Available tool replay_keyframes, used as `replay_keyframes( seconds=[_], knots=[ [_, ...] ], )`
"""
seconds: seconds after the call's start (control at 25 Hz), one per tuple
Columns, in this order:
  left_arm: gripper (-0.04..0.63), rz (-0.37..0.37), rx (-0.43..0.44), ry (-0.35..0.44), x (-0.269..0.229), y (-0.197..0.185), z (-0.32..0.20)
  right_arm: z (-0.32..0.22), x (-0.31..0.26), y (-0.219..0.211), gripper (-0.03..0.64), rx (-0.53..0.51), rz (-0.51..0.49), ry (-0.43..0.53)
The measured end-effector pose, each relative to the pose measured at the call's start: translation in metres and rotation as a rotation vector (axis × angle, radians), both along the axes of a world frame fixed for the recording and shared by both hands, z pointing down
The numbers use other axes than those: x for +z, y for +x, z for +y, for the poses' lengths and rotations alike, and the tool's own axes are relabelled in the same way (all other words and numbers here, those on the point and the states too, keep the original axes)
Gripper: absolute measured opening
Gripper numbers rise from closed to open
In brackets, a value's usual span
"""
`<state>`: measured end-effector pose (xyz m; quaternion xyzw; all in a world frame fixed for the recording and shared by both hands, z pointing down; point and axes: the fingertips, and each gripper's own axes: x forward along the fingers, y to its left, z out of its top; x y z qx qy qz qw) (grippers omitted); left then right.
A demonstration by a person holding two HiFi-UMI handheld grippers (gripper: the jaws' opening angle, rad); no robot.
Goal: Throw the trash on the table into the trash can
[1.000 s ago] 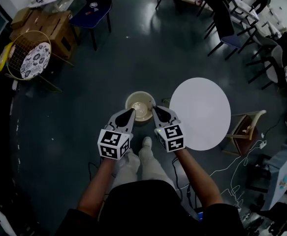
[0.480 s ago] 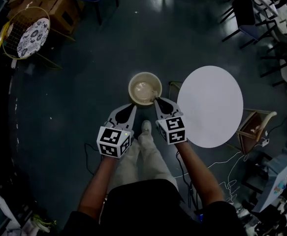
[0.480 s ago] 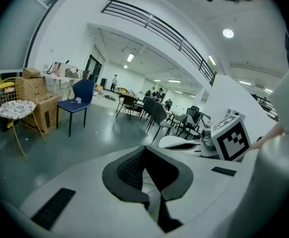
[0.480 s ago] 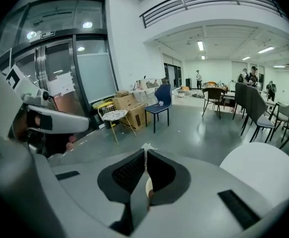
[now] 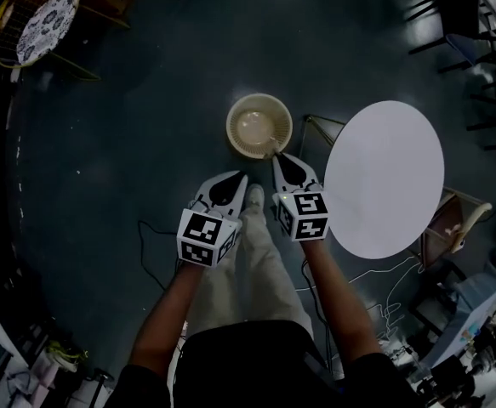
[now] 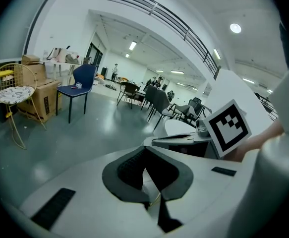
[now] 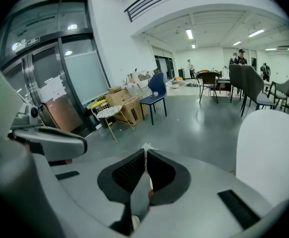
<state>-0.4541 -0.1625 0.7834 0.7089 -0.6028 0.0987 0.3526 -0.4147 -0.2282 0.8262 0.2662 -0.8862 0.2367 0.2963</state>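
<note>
Jaws of the right gripper [image 5: 275, 155] are pinched together on a small white scrap [image 7: 146, 147], whose tip pokes out just past the pads. In the head view that gripper's tip sits just beside the near rim of the cream trash can [image 5: 233, 117], which stands on the dark floor [image 5: 128, 143]. The left gripper [image 5: 242, 176] is squeezed narrow too, its pads meeting at the tips. It hangs just left of the right one, above the person's trouser legs [image 5: 248, 262]. The round white worktop [image 5: 384, 177] stands to the right of the can, near the right gripper.
</note>
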Motion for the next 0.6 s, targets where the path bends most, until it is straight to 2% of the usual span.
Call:
replay_keyframes(
  seconds=[0.28, 0.6],
  knots=[
    [0.011, 0.000, 0.010, -0.034, 0.070, -0.006, -0.003, 0.002, 0.076, 0.003, 0.030, 0.025, 0.041, -0.039],
    [0.011, 0.036, 0.018, -0.090, 0.153, -0.008, -0.003, -0.006, 0.157, -0.008, 0.030, 0.036, 0.058, -0.069]
  ],
)
